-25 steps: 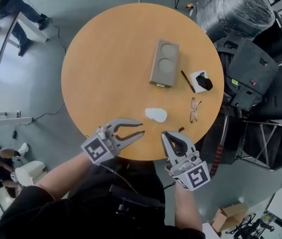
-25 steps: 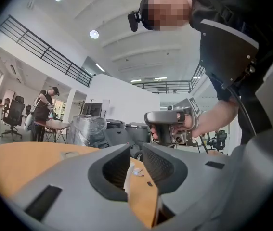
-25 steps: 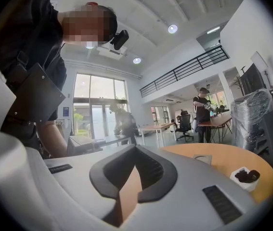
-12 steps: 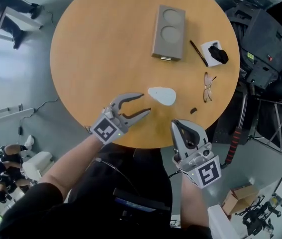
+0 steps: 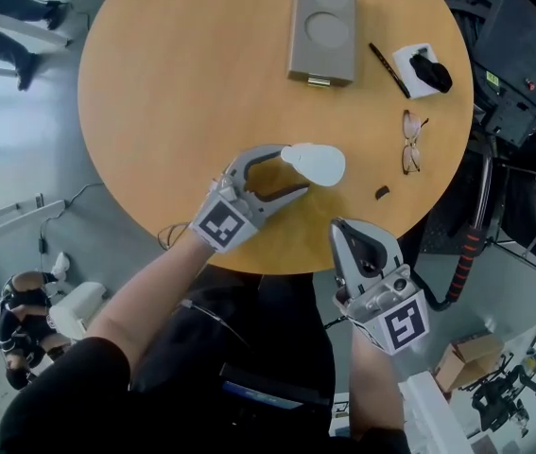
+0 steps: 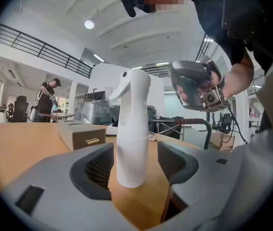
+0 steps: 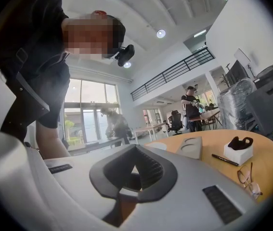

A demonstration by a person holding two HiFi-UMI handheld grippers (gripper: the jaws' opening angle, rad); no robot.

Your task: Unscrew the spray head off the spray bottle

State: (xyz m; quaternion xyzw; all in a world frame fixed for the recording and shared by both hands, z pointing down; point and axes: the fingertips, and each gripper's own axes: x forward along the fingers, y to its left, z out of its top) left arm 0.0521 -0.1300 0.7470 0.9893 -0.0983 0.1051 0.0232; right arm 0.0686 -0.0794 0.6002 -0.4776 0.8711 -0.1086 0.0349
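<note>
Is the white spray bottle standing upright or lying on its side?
Upright. In the left gripper view the spray bottle stands on its base on the table, with the spray head on top.

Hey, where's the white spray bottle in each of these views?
Head view: spray bottle near the near edge of the table, at the tips of the left gripper, whose jaws have just been opening.
Left gripper view: centre, upright between the parted jaws, untouched.
Right gripper view: cannot tell; a pale shape left of the grey box may be it.
Shared landmark: that grey box with two round recesses.
</note>
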